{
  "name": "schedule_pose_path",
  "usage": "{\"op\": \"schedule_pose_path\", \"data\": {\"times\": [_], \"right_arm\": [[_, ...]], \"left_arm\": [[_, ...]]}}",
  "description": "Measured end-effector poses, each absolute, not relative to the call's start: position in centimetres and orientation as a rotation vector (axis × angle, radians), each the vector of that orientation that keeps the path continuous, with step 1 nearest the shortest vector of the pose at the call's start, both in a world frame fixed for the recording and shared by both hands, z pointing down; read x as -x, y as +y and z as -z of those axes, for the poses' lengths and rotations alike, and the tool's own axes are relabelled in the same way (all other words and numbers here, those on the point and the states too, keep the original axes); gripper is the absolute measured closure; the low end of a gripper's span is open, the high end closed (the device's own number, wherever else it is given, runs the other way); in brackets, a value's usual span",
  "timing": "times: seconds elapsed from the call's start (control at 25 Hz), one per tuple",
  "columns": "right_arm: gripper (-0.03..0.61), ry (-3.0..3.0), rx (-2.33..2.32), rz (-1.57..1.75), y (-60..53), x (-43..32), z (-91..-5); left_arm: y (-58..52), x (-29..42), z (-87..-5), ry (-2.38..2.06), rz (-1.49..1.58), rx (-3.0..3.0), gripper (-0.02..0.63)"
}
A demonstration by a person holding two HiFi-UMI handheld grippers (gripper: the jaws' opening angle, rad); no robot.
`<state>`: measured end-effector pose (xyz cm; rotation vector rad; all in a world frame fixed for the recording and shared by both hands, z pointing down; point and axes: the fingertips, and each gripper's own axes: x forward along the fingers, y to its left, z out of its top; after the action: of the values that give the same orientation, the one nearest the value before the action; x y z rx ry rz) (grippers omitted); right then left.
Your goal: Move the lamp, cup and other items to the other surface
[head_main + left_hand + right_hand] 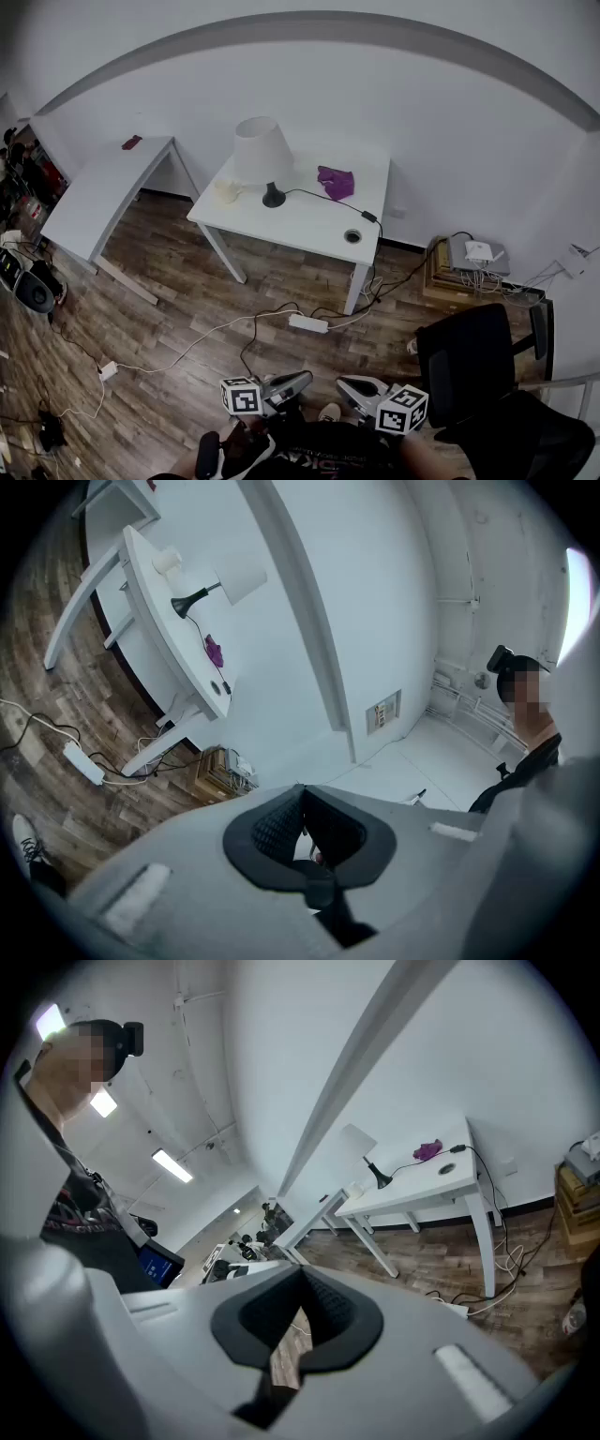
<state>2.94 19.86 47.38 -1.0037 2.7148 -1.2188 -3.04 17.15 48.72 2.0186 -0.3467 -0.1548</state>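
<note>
White table [309, 225] straight ahead across the wood floor, and it carries everything to be moved. The lamp [262, 155] stands at the back left, the cup [227, 190] is just beside its base, and a purple cloth [336, 180] lies to the right.

Both tools hang low by the body, well apart from all of it. The left gripper [298, 382] has its jaws pinched together on nothing, and the right gripper [349, 386] is likewise closed and empty.

So this looks like the approach: walk in and spread the jaws before reaching. The cup seems the easy first pick. For the lamp, go for the dark stem, not the shade. Mind its cord [323, 197], which trails across the top and off the right side, so it may tug on the way to the grey table [94, 192] at left.
</note>
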Motion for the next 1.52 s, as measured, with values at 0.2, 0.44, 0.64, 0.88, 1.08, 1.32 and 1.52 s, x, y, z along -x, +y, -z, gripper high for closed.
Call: {"op": "schedule_pose_path", "data": {"times": [0.2,0.44,0.64,0.88,1.08,1.32,1.52], "right_arm": [[0.575,2.713,1.004,1.214,19.5,-3.2,-47.2],[0.575,2.7,1.019,1.217,19.3,-3.9,-47.5],[0.574,2.689,1.033,1.218,19.3,-4.6,-47.6],[0.574,2.675,1.045,1.222,19.3,-5.4,-47.8],[0.574,2.657,1.014,1.22,19.2,-5.7,-47.5],[0.574,2.648,1.001,1.232,18.9,-5.8,-47.7],[0.574,2.633,0.981,1.257,18.9,-5.7,-47.8]], "left_arm": [[16.8,2.7,-48.6,-0.346,0.148,-2.012,0.618],[16.5,1.9,-48.6,-0.337,0.134,-2.003,0.618],[16.3,1.2,-48.9,-0.322,0.136,-2.001,0.618],[16.3,0.4,-48.9,-0.319,0.123,-1.99,0.618],[16.2,0.0,-48.6,-0.316,0.105,-1.989,0.618],[16.2,-0.1,-48.9,-0.309,0.115,-1.984,0.618],[16.5,-0.1,-48.4,-0.302,0.104,-1.997,0.618]]}}
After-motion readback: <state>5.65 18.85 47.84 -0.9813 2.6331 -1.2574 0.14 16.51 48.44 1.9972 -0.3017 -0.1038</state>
